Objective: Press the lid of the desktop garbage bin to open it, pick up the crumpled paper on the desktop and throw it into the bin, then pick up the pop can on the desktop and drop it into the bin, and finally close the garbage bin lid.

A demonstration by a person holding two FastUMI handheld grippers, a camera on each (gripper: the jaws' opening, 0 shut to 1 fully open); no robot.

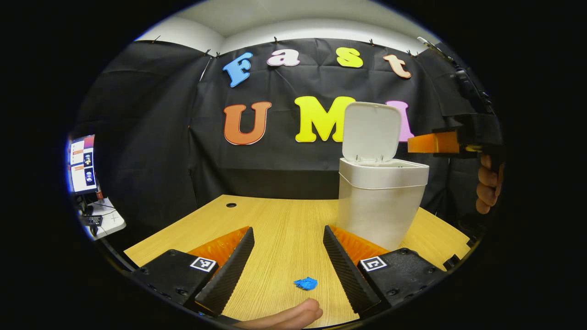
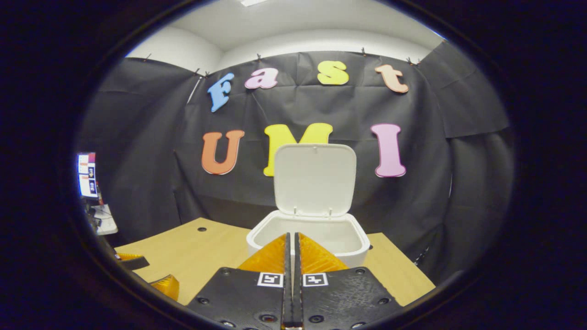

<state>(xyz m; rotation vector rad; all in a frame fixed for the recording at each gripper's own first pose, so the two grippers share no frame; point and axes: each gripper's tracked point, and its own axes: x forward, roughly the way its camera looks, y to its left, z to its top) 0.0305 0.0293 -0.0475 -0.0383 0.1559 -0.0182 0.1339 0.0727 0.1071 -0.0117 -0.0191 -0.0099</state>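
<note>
In the left gripper view, the left gripper [image 1: 288,256] is spread wide above the wooden desk [image 1: 279,220]. The blue crumpled paper [image 1: 306,283] lies on the desk between its fingers, perhaps not touching either. The white bin [image 1: 380,201] stands to the right with its lid [image 1: 370,132] up.

In the right gripper view, the right gripper [image 2: 290,256] is pressed together and empty, in front of the open bin [image 2: 308,234].

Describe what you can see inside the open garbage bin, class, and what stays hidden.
In the right gripper view, the garbage bin stands with its lid raised. Only its pale upper inner walls show. The right gripper's shut fingers cover the lower part, so any contents cannot be seen.
</note>
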